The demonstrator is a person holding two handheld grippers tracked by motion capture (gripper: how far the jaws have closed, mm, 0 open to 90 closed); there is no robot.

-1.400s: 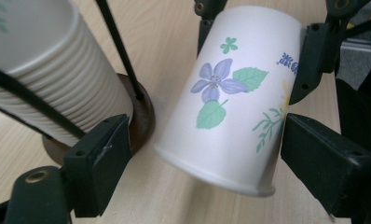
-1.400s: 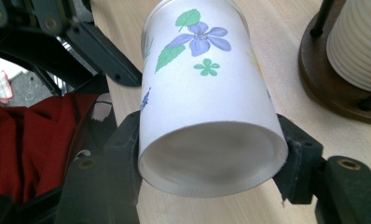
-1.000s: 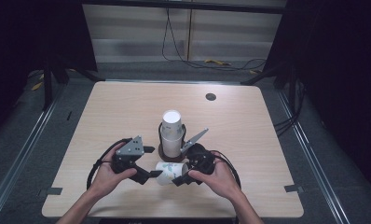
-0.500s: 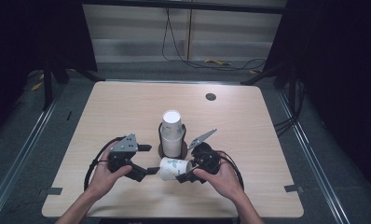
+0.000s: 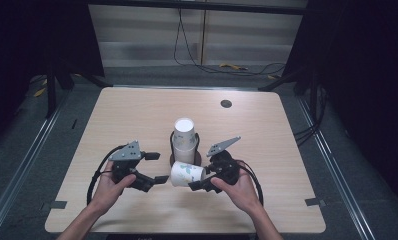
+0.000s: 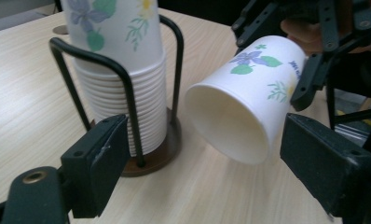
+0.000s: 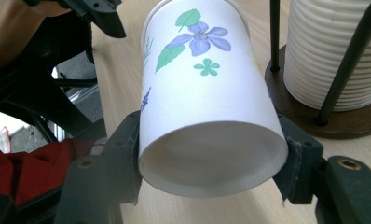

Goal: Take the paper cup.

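Between my two hands, low over the near part of the bench [image 5: 137,115], my right tongs [image 5: 196,184] grasp a flowered paper cup [image 5: 186,174] by its base end, lying on its side with the open mouth turned toward my left tongs [image 5: 157,167]. A second ago that cup sat a little farther left, closer to my left hand; now it lies just in front of the wire holder [image 5: 198,150] with its stack of cups [image 5: 184,134], while both hands have barely shifted. I judge the cup is free of the stack and being offered across for a handover. My left tongs stand released, the black pads [image 6: 97,163] spread wide to either side of the cup's mouth and not touching it. Printed on the cup are purple flowers and green leaves; a short line of blue lettering runs near the base, too small to read.
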